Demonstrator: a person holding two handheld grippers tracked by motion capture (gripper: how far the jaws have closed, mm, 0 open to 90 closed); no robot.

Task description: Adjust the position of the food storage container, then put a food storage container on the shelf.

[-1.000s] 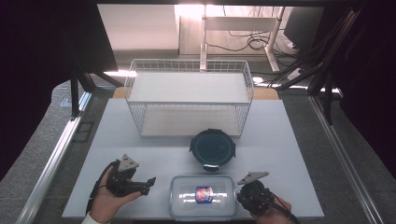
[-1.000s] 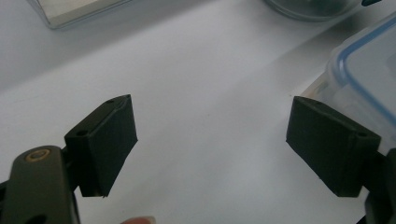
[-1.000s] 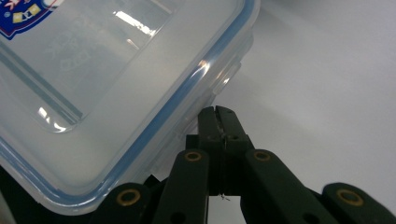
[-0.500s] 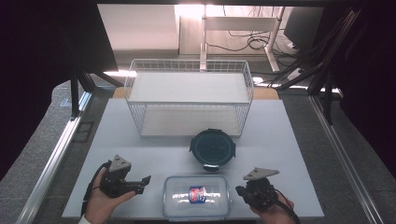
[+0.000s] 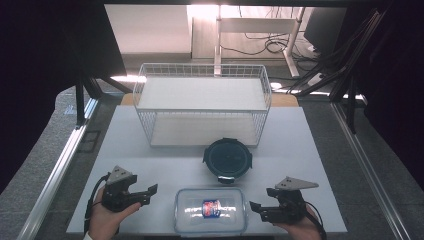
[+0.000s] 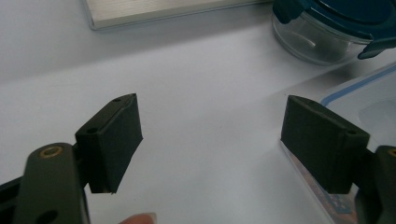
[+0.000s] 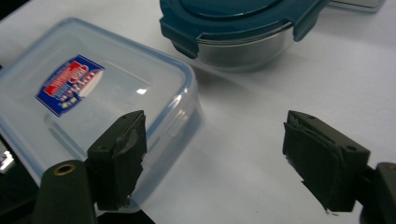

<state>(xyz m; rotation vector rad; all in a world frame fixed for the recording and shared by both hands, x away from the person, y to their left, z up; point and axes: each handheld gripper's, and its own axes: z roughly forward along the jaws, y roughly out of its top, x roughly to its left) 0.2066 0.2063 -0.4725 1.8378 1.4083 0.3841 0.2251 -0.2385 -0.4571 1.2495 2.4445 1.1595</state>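
Two claws flank the clear plastic container (image 5: 211, 210) at six o'clock on the tabletop (image 5: 300, 145): left claw (image 5: 150, 191) released, right claw (image 5: 256, 207) just opening, nothing between. Probably light, stiff and slippery; take its rim.
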